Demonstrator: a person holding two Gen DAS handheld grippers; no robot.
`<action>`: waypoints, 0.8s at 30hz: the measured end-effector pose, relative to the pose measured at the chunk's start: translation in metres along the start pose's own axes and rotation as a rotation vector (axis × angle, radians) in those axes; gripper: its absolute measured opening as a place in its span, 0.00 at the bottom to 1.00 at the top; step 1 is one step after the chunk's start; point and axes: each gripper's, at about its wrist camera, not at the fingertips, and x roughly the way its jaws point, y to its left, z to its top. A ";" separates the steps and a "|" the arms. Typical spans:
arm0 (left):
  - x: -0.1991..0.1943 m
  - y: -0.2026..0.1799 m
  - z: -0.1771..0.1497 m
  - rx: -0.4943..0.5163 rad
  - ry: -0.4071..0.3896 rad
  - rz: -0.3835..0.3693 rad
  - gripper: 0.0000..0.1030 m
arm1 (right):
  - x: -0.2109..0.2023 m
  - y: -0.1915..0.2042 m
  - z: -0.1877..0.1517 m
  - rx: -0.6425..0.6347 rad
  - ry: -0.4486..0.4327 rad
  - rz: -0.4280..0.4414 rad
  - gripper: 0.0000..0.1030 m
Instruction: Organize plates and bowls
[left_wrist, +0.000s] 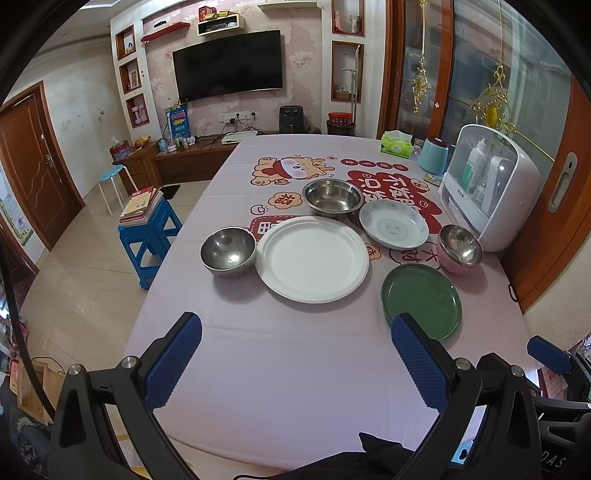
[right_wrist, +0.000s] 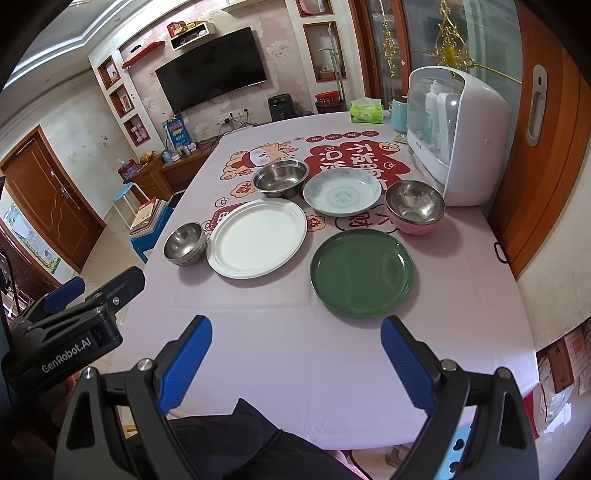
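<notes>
On the pink tablecloth stand a large white plate (left_wrist: 312, 258) (right_wrist: 256, 238), a green plate (left_wrist: 421, 301) (right_wrist: 362, 272), a blue-patterned white dish (left_wrist: 393, 224) (right_wrist: 341, 192), a wide steel basin (left_wrist: 331, 197) (right_wrist: 280, 177), a small steel bowl (left_wrist: 228, 251) (right_wrist: 184, 243) and a steel bowl with a pink outside (left_wrist: 459, 248) (right_wrist: 414, 206). My left gripper (left_wrist: 295, 358) is open and empty above the near table, before the white plate. My right gripper (right_wrist: 295, 360) is open and empty, before the green plate.
A white sterilizer cabinet (left_wrist: 491, 188) (right_wrist: 458, 136) stands at the table's right edge, with a blue cup (left_wrist: 434, 155) and tissue box (left_wrist: 396, 144) behind it. A blue stool with books (left_wrist: 149, 225) stands left of the table. The left gripper's body (right_wrist: 70, 321) shows at the right view's left.
</notes>
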 end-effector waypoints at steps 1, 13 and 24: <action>0.000 0.000 0.000 0.000 0.000 0.000 0.99 | 0.000 0.000 0.000 0.000 0.000 0.000 0.91; 0.000 0.000 0.000 -0.001 0.001 0.001 0.99 | 0.002 0.000 0.000 -0.001 0.001 -0.001 0.91; 0.006 0.008 0.000 -0.001 0.004 0.003 0.99 | 0.006 -0.001 0.005 -0.002 0.001 -0.001 0.91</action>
